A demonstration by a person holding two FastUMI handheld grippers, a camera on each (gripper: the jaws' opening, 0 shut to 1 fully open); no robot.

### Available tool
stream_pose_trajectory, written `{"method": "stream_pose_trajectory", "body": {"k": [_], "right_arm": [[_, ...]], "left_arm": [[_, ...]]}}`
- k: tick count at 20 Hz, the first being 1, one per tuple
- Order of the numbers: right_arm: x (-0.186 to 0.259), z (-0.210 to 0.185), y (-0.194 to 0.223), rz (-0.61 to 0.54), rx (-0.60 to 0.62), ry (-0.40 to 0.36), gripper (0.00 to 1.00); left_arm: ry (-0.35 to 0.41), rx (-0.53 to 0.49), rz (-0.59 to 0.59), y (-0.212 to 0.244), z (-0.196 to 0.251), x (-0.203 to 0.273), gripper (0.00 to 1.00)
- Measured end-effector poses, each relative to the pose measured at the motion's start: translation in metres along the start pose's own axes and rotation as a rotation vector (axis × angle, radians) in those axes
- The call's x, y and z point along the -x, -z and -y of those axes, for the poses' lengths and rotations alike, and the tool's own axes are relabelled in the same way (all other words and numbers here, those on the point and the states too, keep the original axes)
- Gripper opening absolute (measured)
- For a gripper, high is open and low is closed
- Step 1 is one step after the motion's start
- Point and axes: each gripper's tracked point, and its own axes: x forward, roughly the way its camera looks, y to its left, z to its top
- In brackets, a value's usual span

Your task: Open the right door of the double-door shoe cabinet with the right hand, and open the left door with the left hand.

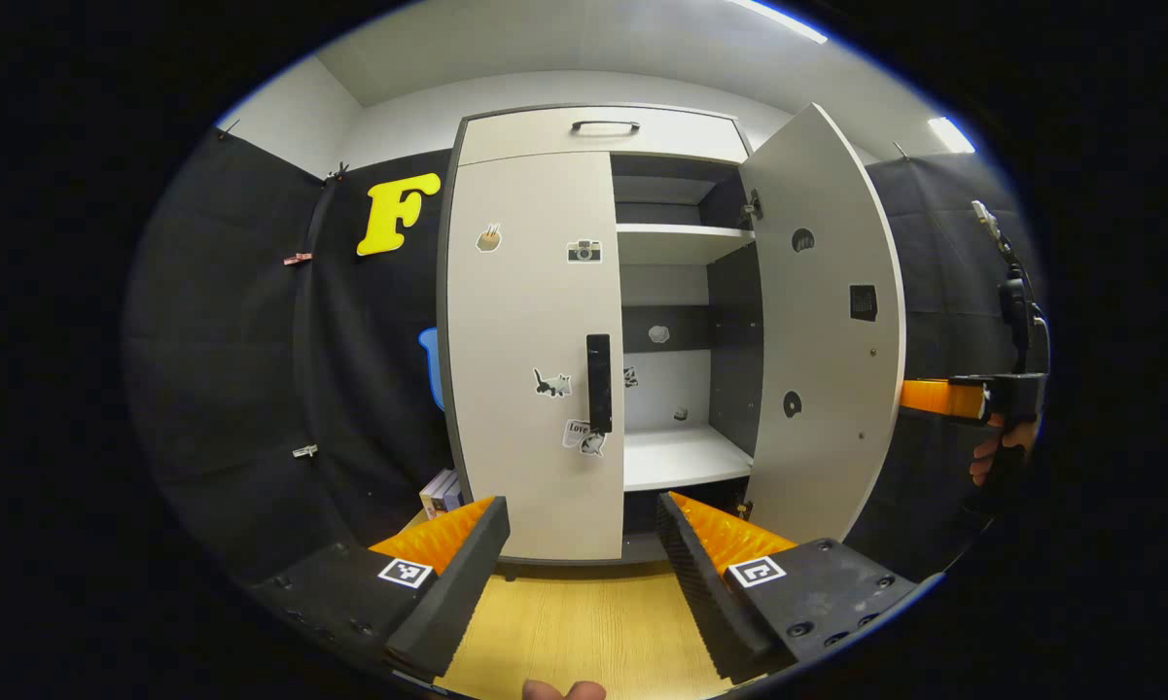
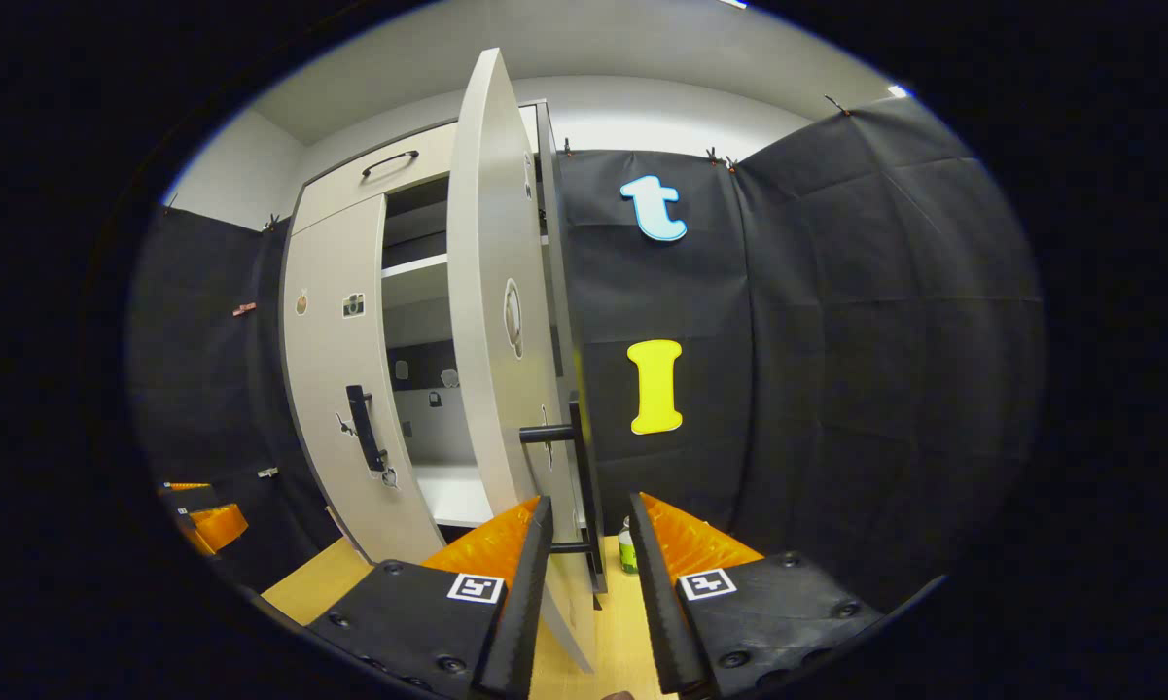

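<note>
My right gripper (image 2: 584, 544) brackets the right door (image 2: 491, 321) handle (image 2: 584, 486), door swung wide — whether clamped, I cannot tell. Left gripper (image 1: 584, 544), jaws apart, must reach the shut left door (image 1: 530, 350) handle (image 1: 599, 383).

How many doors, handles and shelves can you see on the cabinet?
Doors: 2, left door shut, right door open
Handles: 3, on the left door, right door, top drawer
Shelves: 2, upper, lower
Total: 7
</note>
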Motion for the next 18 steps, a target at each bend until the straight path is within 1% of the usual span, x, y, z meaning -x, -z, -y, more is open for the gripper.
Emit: {"method": "stream_pose_trajectory", "body": {"k": [1,2,3,4,5,6,7,8,9,13,14,15,16,17,18], "right_arm": [[0.001,0.001,-0.002,0.007,0.010,0.003,0.52],[-0.001,0.002,-0.003,0.015,0.019,0.007,0.61],[0.005,0.003,-0.006,0.019,0.022,0.013,0.67],[0.008,0.002,-0.008,0.025,0.023,0.015,0.88],[0.012,0.002,-0.010,0.030,0.024,0.021,0.93],[0.017,0.004,-0.012,0.036,0.026,0.034,0.95],[0.021,0.004,-0.014,0.047,0.028,0.040,1.00],[0.023,0.005,-0.017,0.056,0.037,0.052,0.98],[0.026,0.007,-0.018,0.069,0.052,0.062,0.98],[0.035,0.001,-0.024,0.081,0.088,0.039,0.98],[0.040,-0.002,-0.027,0.090,0.082,0.039,0.98],[0.043,-0.003,-0.029,0.099,0.069,0.039,1.00],[0.042,-0.004,-0.030,0.107,0.055,0.041,0.98],[0.041,-0.001,-0.031,0.112,0.049,0.049,0.98],[0.040,0.001,-0.029,0.113,0.049,0.056,0.98]], "left_arm": [[0.004,-0.001,0.007,-0.004,0.001,-0.005,0.95],[0.009,-0.001,0.014,-0.007,0.003,-0.011,0.95],[0.015,-0.002,0.021,-0.011,0.005,-0.017,0.95],[0.020,-0.006,0.025,-0.013,0.006,-0.025,0.95],[0.025,-0.011,0.027,-0.016,0.008,-0.033,0.95],[0.025,-0.012,0.023,-0.016,0.009,-0.042,0.97],[0.028,-0.009,0.018,-0.016,0.011,-0.052,0.94],[0.033,-0.006,0.015,-0.018,0.013,-0.062,0.92],[0.035,-0.007,0.017,-0.021,0.014,-0.073,0.95],[0.030,-0.025,0.030,-0.034,0.017,-0.119,0.95],[0.024,-0.026,0.030,-0.035,0.017,-0.132,0.95],[0.019,-0.028,0.030,-0.037,0.017,-0.144,0.92],[0.013,-0.030,0.029,-0.039,0.015,-0.157,0.92],[0.004,-0.031,0.026,-0.039,0.013,-0.169,0.95],[-0.004,-0.030,0.026,-0.039,0.012,-0.181,0.92]]}}
